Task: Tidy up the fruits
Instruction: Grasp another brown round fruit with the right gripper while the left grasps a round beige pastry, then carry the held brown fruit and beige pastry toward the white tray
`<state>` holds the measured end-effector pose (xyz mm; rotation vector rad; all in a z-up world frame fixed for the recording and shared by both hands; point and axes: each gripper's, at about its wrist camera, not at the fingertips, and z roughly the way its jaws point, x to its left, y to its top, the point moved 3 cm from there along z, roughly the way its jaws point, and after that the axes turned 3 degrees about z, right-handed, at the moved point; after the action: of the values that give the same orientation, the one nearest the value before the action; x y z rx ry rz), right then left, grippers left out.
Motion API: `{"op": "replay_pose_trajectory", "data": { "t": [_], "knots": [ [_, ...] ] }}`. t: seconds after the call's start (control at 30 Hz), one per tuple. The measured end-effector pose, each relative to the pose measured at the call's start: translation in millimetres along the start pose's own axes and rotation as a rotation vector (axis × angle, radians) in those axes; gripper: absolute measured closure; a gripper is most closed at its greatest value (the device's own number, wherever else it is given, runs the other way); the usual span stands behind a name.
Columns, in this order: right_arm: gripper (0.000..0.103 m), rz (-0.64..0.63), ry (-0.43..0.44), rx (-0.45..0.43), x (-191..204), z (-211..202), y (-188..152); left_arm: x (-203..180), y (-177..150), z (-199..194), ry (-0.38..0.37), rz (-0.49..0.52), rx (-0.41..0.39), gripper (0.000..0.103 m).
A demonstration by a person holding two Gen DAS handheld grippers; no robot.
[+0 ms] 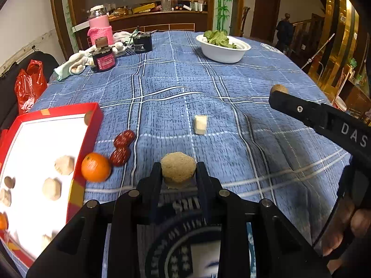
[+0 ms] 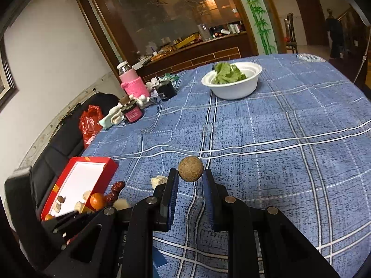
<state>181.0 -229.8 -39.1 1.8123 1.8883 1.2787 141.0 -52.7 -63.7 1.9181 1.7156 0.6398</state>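
My left gripper (image 1: 178, 169) is clamped on a tan, sandy, faceted lump (image 1: 178, 167); my right gripper (image 2: 190, 173) pinches a round brown ball-like fruit (image 2: 190, 169). The red-rimmed, white-floored box (image 1: 92, 125) lies to my left — the left hand is nearer.

a blue plaid tablecloth (image 1: 176, 88) covers the table. toward its far side stands a white bowl (image 1: 222, 52) holding green leaves (image 1: 219, 38). at the far left corner a jar in a pink knitted sleeve (image 1: 100, 26) stands behind a dark jar with a red label (image 1: 103, 59), with pale cloths (image 1: 76, 63) bunched beside them and a small black box (image 1: 142, 42) just to their right. a red plastic bag (image 1: 29, 84) lies off the table's left edge on a dark seat.
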Motion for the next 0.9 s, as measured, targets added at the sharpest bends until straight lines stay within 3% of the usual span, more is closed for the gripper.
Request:
{"op": "replay_pose_trajectory", "data": {
  "t": [0.47,0.9],
  "knots": [
    [0.081,-0.038,0.007,-0.043,22,-48,-18,-1,-22,-41,-0.032,-0.006,-0.045,0.076],
    [0.081,-0.066,0.015,-0.016,41,-46,-30,15,-28,-55,-0.052,-0.036,-0.07,0.076]
  ]
}}
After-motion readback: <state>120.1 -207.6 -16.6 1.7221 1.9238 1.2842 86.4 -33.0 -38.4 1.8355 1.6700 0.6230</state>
